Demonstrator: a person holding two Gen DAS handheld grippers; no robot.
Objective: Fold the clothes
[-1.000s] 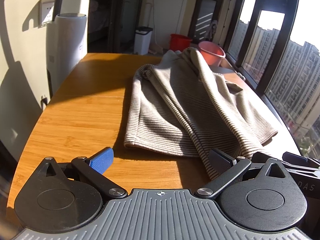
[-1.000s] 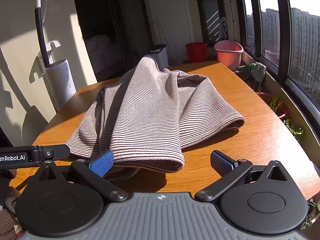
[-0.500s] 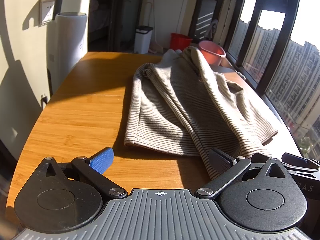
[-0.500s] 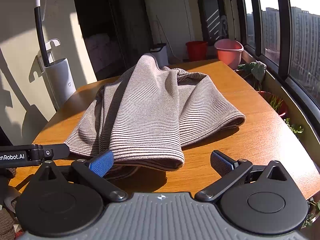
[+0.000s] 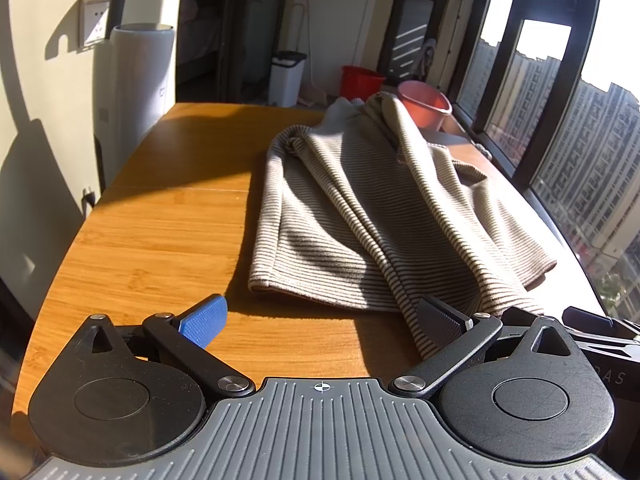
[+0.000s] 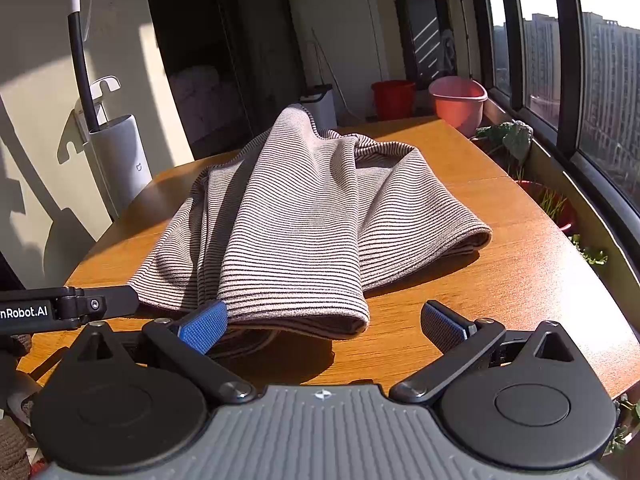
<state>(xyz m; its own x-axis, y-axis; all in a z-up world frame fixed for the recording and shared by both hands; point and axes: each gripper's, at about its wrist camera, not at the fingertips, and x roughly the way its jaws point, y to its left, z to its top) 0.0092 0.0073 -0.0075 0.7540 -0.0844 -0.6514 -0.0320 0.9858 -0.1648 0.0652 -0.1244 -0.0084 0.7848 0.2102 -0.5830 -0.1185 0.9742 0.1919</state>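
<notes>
A beige garment (image 5: 372, 216) with thin dark stripes lies in a loose, rumpled heap on the wooden table (image 5: 160, 240); its folds run lengthwise, bunching into a raised ridge toward the table's far end; a hemmed edge droops at the table's near edge.

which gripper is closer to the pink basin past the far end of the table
Neither clearly. Both the left gripper and the right gripper sit open at the near edge of the table, with the striped garment between them and the pink basin.
</notes>
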